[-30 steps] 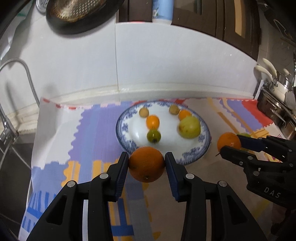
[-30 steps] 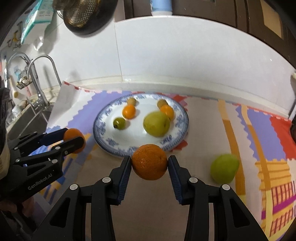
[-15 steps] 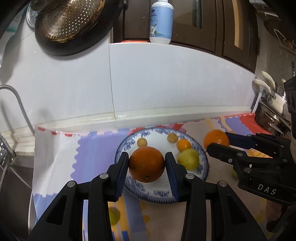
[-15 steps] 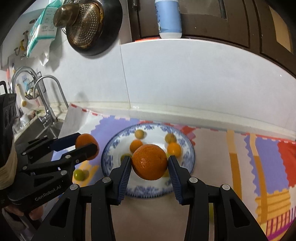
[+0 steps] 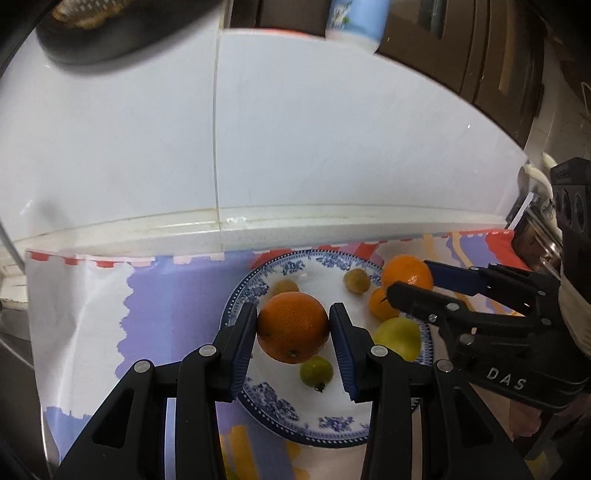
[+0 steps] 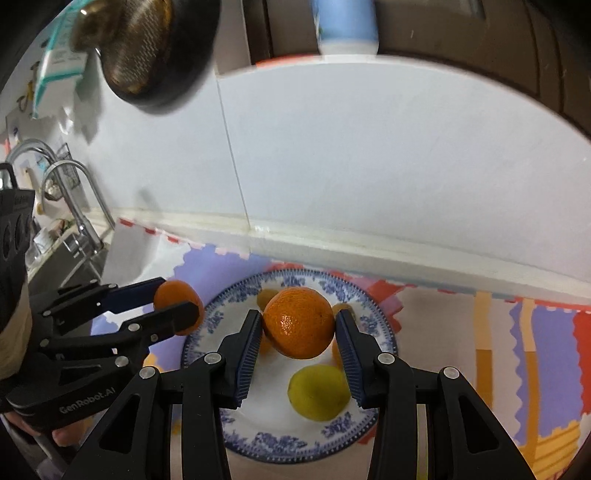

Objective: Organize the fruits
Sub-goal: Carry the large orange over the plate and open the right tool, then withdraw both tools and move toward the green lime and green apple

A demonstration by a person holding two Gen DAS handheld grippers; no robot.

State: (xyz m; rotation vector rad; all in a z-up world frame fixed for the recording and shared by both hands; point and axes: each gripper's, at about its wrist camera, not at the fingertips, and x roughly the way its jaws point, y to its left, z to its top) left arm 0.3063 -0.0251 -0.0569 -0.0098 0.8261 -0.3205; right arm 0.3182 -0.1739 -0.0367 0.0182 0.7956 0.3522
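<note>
**Two oranges held over the fruit plate**

The left gripper (image 5: 293,332) has its jaws pinched on a large orange (image 5: 293,326), one blue pad pressed to each side of the fruit. The orange hangs clear above the near-left part of the blue-and-white plate (image 5: 280,406), which sits on a patchwork mat (image 5: 173,295) on the table.

The right gripper (image 6: 298,328) likewise pinches a second orange (image 6: 298,323) between its pads, held above the middle of the same plate (image 6: 280,439). In the left wrist view that second orange (image 5: 406,271) shows over the plate's far-right rim, with the right gripper (image 5: 410,280) reaching in from the right. In the right wrist view the left gripper (image 6: 173,299) comes in from the left with its orange (image 6: 177,301) over the plate's left edge.

On the plate lie a yellow-green fruit (image 5: 397,338), a small green one (image 5: 316,371) near the front, a small orange fruit (image 5: 382,303) and two small brownish-yellow ones (image 5: 356,280) toward the back; what kind the small fruits are is hard to make out, since they are partly hidden by the held oranges.

Behind the mat rises a white tiled wall (image 5: 332,147). A blue-and-white bottle (image 6: 347,26) stands on the ledge above, and a dark pan with a metal strainer (image 6: 147,48) hangs at upper left. A tap (image 6: 70,195) shows at the left in the right wrist view.
</note>
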